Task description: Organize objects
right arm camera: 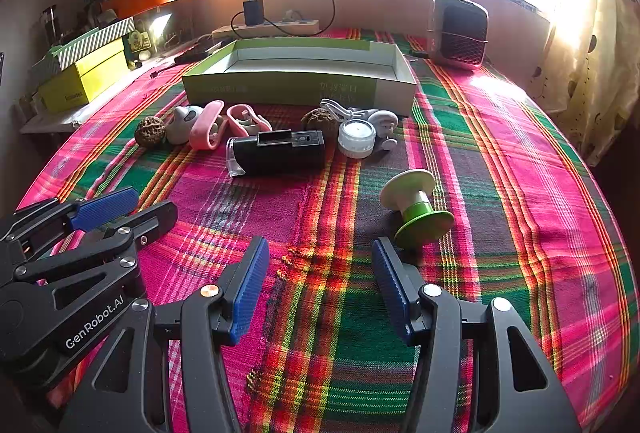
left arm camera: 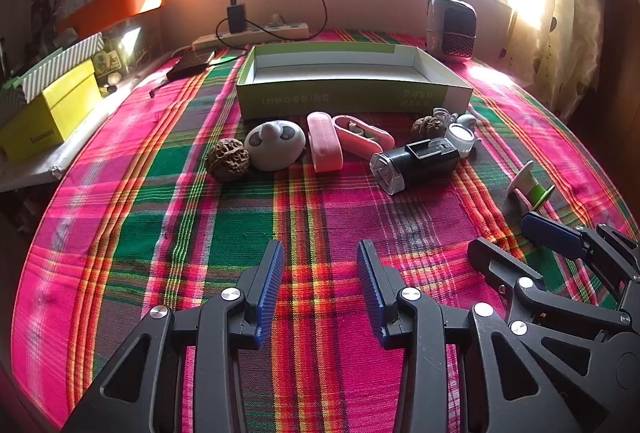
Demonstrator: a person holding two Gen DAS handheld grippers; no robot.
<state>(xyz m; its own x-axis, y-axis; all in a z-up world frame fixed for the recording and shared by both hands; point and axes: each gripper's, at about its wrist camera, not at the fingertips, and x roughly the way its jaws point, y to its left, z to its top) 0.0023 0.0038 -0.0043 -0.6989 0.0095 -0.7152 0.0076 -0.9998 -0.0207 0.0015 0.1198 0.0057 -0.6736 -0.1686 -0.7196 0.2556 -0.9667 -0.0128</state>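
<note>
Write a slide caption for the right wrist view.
Open right hand-held gripper near a green spool, empty box beyond.

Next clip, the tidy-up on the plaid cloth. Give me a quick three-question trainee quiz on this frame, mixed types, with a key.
1. True or false: the green box already holds some of the objects.
2. Which object lies nearest the right gripper? A) black device B) green spool C) walnut
3. Fill in: neither the right gripper nor the left gripper holds anything; both have their jaws ____.

Key
1. False: its visible interior is bare; the objects lie on the cloth in front of it.
2. B.
3. Open.
</note>
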